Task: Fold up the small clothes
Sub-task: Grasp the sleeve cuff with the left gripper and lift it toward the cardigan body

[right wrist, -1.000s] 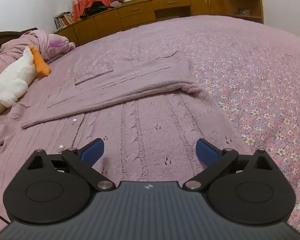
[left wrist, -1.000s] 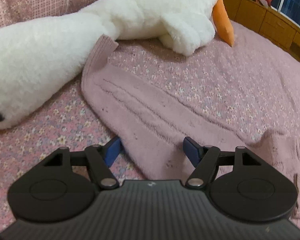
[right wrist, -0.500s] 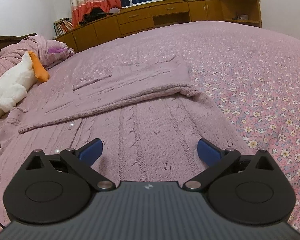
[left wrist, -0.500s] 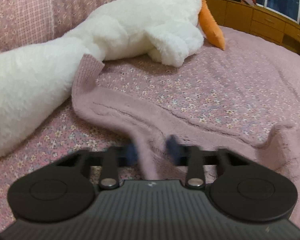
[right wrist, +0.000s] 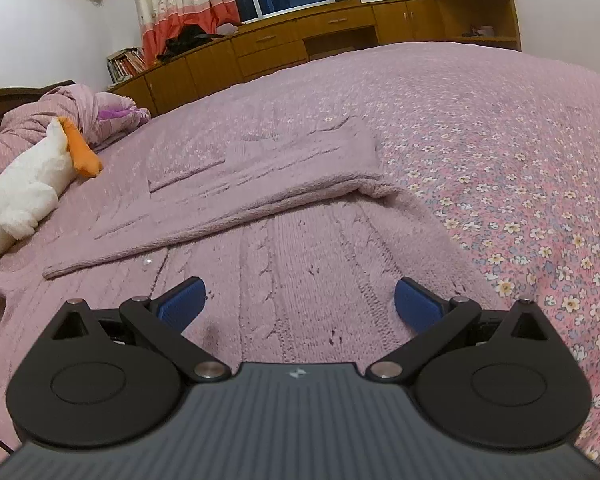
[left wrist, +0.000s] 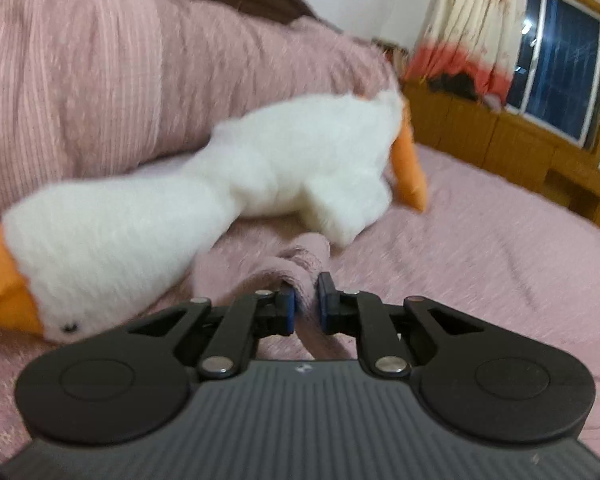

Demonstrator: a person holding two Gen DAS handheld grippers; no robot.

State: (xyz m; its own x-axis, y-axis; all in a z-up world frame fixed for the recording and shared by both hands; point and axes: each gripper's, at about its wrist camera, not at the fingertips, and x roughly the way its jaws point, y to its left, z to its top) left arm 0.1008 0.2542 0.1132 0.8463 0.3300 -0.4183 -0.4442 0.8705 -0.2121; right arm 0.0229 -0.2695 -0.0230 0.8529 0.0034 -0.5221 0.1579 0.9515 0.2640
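Left wrist view: a second ago the left gripper (left wrist: 305, 295) stood wide over the flat sleeve of the pink knit sweater (left wrist: 300, 268); its fingers (left wrist: 287, 305) have since closed and now pinch a bunched fold of that sleeve, lifted clear of the bed (left wrist: 500, 248). The view has tilted upward, bringing the pink pillow (left wrist: 100, 80) and window (left wrist: 560, 64) into sight. The white plush goose (left wrist: 220, 192) lies just behind the pinched fold.

Right wrist view: unchanged. The right gripper (right wrist: 300, 300) hangs with fingers (right wrist: 182, 304) wide apart, nothing between them, over the sweater body (right wrist: 292, 272). The garment is cable-knit, spread on the floral bedspread, with one sleeve folded across its upper part.
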